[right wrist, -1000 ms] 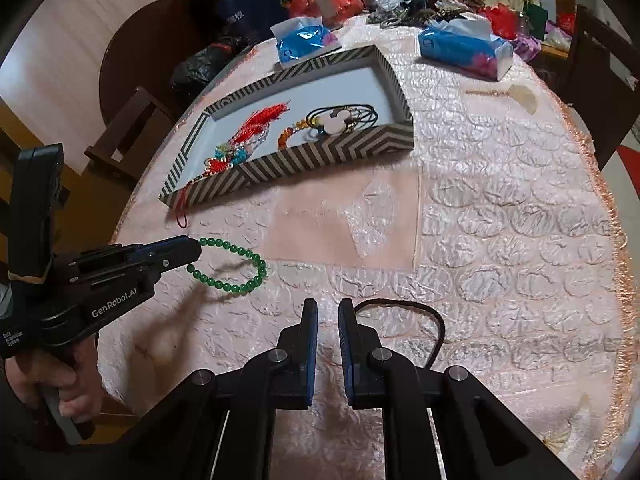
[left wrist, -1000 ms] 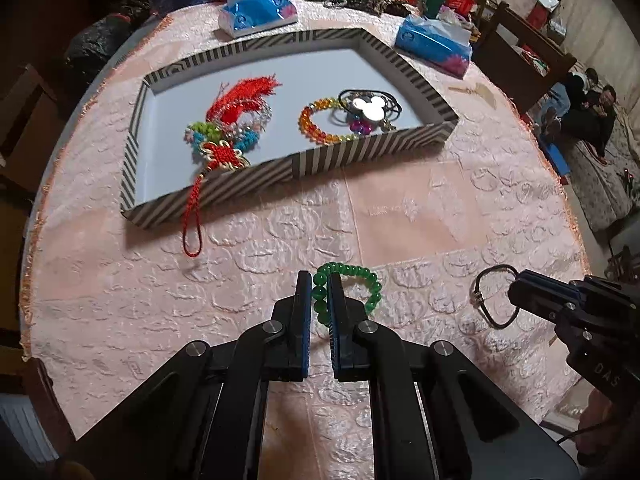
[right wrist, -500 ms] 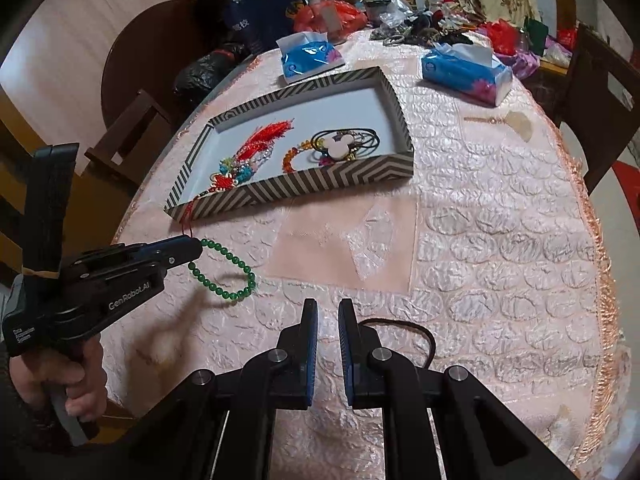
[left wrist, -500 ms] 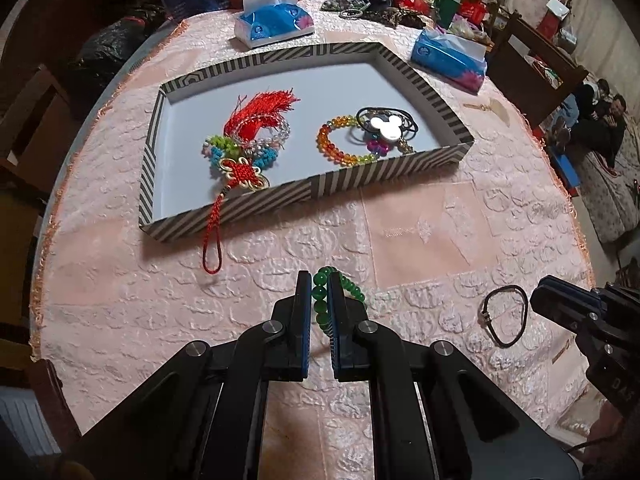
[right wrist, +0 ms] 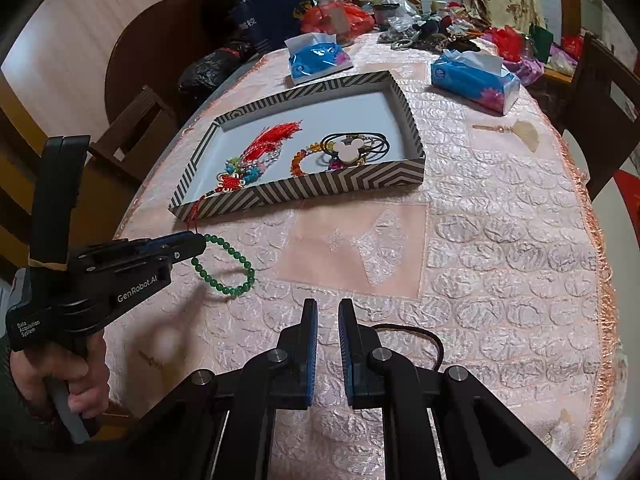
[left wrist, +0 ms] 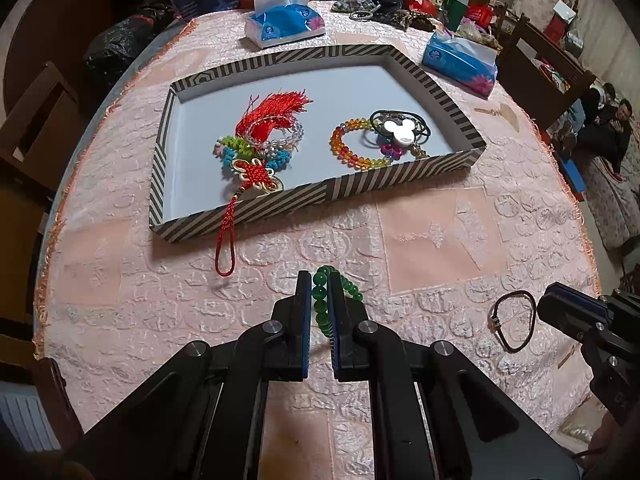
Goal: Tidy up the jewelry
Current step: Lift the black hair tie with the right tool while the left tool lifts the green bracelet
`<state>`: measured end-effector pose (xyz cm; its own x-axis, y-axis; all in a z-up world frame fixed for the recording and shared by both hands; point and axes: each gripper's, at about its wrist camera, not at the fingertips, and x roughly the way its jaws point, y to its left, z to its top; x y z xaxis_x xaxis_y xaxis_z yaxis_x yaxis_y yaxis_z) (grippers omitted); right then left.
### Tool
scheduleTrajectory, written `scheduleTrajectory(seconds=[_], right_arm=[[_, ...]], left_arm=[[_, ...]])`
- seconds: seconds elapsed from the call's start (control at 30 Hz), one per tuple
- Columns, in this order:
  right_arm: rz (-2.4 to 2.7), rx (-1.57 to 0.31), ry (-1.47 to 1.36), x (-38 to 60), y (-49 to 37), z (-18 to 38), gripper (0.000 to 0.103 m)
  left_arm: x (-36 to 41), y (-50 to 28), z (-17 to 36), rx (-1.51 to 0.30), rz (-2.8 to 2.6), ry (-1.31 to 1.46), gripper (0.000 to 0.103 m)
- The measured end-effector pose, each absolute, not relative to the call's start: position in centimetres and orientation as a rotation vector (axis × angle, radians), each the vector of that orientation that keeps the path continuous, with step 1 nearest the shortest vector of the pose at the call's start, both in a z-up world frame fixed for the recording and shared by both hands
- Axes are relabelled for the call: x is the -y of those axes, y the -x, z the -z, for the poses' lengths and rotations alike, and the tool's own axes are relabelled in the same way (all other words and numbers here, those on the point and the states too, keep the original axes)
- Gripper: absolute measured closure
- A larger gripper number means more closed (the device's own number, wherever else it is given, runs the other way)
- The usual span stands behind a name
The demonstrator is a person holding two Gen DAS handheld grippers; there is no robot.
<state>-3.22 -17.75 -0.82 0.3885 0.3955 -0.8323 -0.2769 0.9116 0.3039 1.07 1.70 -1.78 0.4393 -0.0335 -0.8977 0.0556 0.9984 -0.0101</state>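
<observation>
Your left gripper point(left wrist: 320, 292) is clamped on the green bead bracelet point(right wrist: 224, 264), lifted above bare cloth just short of the striped tray point(left wrist: 280, 200)'s near wall. Only the right wrist view shows the loop hanging free. Your right gripper point(right wrist: 328, 320)'s fingers stand slightly apart, holding nothing, over the black hair tie point(left wrist: 514, 320).

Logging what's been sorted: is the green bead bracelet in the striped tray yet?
Not yet. The left claw holds the green bead bracelet in the air over the tablecloth, short of the striped tray.
</observation>
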Motion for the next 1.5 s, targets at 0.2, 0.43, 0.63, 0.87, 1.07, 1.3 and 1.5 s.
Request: scheduleTrajectory(seconds=[0.2, 0.43, 0.63, 0.87, 1.07, 1.3, 1.5], right_arm=[[-0.427, -1.096, -0.125, 17.8, 3.3, 0.9, 0.093], [-0.421, -1.100, -0.126, 17.9, 3.0, 1.0, 0.093], [-0.390, -1.106, -0.105, 17.6, 2.2, 0.6, 0.093], [-0.356, -1.108, -0.043, 17.3, 1.7, 0.7, 0.093], [-0.318, -1.105, 0.020, 17.2, 0.8, 0.8, 0.093], [-0.304, -1.108, 0.049, 17.0, 0.1, 1.0, 0.093], [-0.266, -1.088, 0.099, 16.8, -0.7, 0.5, 0.093]], left_arm=[[-1.6, -1.1, 1.9, -1.120, 0.054, -0.024, 0.097], [-1.6, -1.2, 2.1, -1.124, 0.052, -0.022, 0.097], [-1.7, -1.3, 2.1, -1.123, 0.051, -0.009, 0.097], [-1.8, -1.7, 2.2, -1.126, 0.045, 0.002, 0.097], [-2.0, -2.1, 2.2, -1.126, 0.042, 0.010, 0.097], [-2.3, -2.2, 2.4, -1.132, 0.036, 0.015, 0.097], [-2.4, -2.5, 2.0, -1.124, 0.035, 0.018, 0.097]])
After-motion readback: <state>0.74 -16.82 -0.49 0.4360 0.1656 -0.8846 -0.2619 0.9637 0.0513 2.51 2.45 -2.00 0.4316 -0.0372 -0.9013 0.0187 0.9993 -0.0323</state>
